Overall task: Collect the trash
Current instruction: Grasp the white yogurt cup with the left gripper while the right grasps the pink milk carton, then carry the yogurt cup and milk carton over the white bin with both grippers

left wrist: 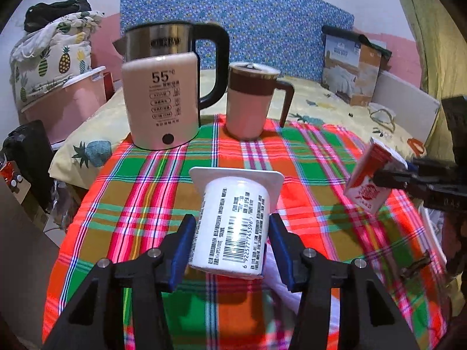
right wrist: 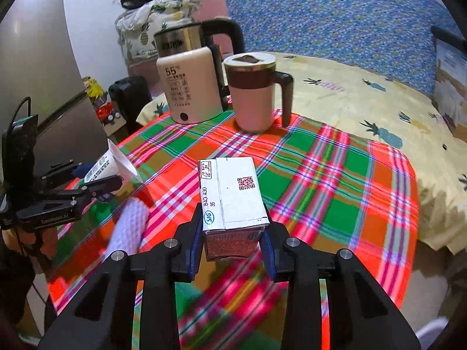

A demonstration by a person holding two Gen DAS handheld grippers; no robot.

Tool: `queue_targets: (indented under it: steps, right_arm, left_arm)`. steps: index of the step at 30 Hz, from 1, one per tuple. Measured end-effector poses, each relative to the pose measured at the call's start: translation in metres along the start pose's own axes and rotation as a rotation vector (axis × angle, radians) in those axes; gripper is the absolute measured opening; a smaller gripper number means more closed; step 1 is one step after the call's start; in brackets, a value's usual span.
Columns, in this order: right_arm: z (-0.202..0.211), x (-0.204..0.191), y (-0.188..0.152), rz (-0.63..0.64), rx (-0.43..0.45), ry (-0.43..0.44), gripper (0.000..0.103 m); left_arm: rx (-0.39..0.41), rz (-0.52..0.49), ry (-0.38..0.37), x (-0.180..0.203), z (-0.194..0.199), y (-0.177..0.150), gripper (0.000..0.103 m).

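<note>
Left gripper (left wrist: 232, 245): our jaws clamp the yogurt cup (left wrist: 233, 224) sideways, lifted above the surface (left wrist: 146, 175), ready to bin.
Right gripper (right wrist: 232, 240): our jaws pinch the milk carton (right wrist: 230, 201) by its end, level, held clear.
Kettle (left wrist: 163, 99): upright at the back; we leave it.
Mug (left wrist: 251, 102): beside the kettle, not trash.

So there's a round surface (left wrist: 163, 175) under a loud plaid cloth, red, green and orange. At the far edge sits a cream kettle base marked 55° (left wrist: 162, 102), with a steel electric kettle (left wrist: 175, 40) just behind it. A lidded mug (left wrist: 251, 102) with a dark handle stands right beside that. Behind it all is a bed (left wrist: 321, 102) with a pineapple-print sheet, plus a boxed quilt (left wrist: 350, 67) on the bed against the blue floral headboard (left wrist: 262, 20).
</note>
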State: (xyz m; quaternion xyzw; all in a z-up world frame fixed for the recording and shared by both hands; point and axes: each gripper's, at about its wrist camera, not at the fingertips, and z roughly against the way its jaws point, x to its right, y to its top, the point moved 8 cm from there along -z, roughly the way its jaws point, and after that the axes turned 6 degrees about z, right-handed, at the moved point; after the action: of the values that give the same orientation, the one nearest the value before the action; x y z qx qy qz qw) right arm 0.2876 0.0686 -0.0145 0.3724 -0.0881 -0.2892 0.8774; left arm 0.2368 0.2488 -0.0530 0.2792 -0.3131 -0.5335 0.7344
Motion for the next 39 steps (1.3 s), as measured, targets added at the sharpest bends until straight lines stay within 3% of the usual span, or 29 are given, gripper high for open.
queue_targets:
  steps: [10, 22, 39]
  right_arm:
    - [0.050, -0.007, -0.036, -0.072, 0.043, -0.030, 0.036]
    - [0.098, -0.006, -0.089, -0.177, 0.084, -0.099, 0.036]
    - [0.142, 0.011, -0.143, -0.300, 0.108, -0.177, 0.036]
  left_arm:
    - [0.032, 0.010, -0.040, 0.044, 0.044, -0.019, 0.053]
    - [0.012, 0.012, -0.129, 0.105, 0.073, -0.062, 0.053]
    - [-0.024, -0.016, -0.206, 0.164, 0.091, -0.097, 0.053]
